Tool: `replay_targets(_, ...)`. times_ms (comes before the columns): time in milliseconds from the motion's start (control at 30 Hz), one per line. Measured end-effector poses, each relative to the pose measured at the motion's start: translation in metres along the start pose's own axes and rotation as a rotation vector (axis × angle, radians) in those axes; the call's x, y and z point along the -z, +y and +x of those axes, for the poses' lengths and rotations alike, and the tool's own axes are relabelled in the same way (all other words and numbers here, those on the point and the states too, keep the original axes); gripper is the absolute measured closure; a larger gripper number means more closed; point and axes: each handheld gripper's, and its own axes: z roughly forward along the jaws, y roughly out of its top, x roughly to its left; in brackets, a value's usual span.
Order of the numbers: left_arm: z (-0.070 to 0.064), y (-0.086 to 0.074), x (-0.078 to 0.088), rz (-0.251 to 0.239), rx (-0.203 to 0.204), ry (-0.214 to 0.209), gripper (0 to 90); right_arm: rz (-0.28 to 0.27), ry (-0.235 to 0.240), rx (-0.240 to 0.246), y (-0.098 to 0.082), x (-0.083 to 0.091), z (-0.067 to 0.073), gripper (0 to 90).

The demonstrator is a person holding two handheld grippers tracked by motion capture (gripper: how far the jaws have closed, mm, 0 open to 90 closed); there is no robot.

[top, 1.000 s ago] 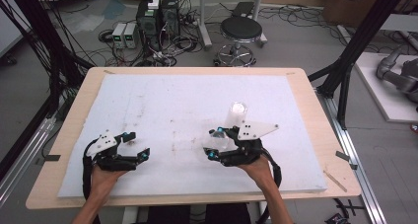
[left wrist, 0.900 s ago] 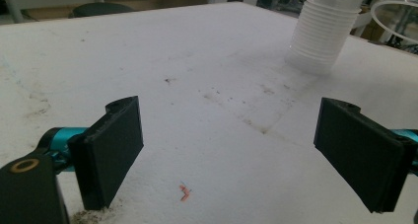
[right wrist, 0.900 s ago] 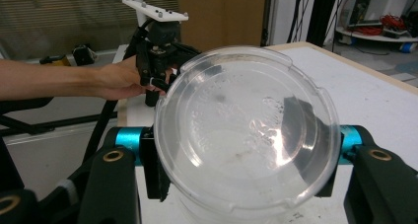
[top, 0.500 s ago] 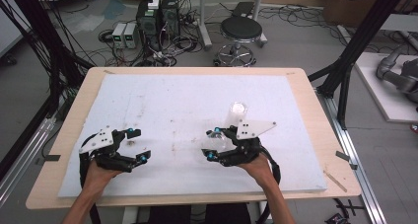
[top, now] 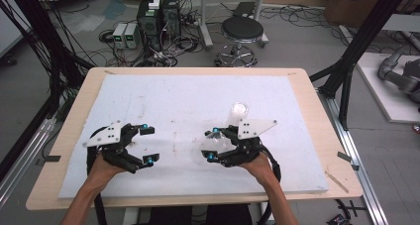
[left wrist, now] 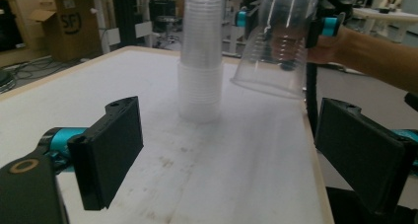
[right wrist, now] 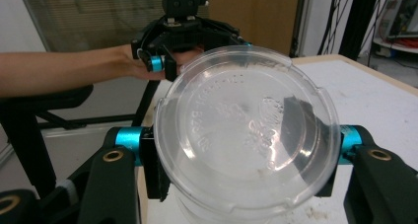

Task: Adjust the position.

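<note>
The right claw (right wrist: pixel 241 150) grips a clear empty cup (right wrist: pixel 246 140). The raised writing on its bottom is too blurry to read. The left claw (left wrist: pixel 246 155) is wide open near the cup stack (left wrist: pixel 201 61).

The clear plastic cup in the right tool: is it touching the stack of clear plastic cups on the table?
Apart. The left gripper view shows the held cup lifted and tilted beside the stack, with a visible gap between them.

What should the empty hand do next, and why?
Probably bring the left tongs, open and holding nothing, over to the clear cup clamped in the right tongs. That cup is off the cup stack standing on the table, ready for a second grip.
</note>
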Motion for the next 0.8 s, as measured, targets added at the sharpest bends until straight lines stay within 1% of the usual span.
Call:
replay_targets(133,-0.006,0.005,-0.020,-0.005,-0.020,-0.053,11.0,-0.020,0.017,-0.012,0.000,-0.001,-0.001,41.5)
replay_targets(200,-0.010,0.007,-0.031,-0.011,-0.027,-0.079,11.0,-0.026,0.021,-0.010,0.000,-0.002,-0.001,41.5)
replay_targets(267,-0.013,0.009,-0.042,-0.020,-0.033,-0.103,11.0,-0.046,0.028,-0.004,0.000,-0.002,-0.001,41.6)
replay_targets(333,-0.015,0.010,-0.052,-0.025,-0.038,-0.122,11.0,-0.045,0.036,-0.013,0.000,-0.002,0.000,41.7)
replay_targets(433,-0.018,0.011,-0.063,-0.026,-0.044,-0.139,11.0,-0.050,0.040,-0.014,0.000,-0.002,0.001,41.8)
replay_targets(467,-0.019,0.011,-0.067,-0.028,-0.047,-0.145,11.0,-0.051,0.049,-0.016,0.000,-0.003,0.001,41.8)
replay_targets(633,-0.023,0.012,-0.081,-0.039,-0.051,-0.170,11.0,-0.059,0.063,-0.019,0.001,-0.006,0.002,41.8)
replay_targets(800,-0.024,0.012,-0.088,-0.042,-0.055,-0.186,11.0,-0.062,0.077,-0.016,0.001,-0.008,0.004,41.8)
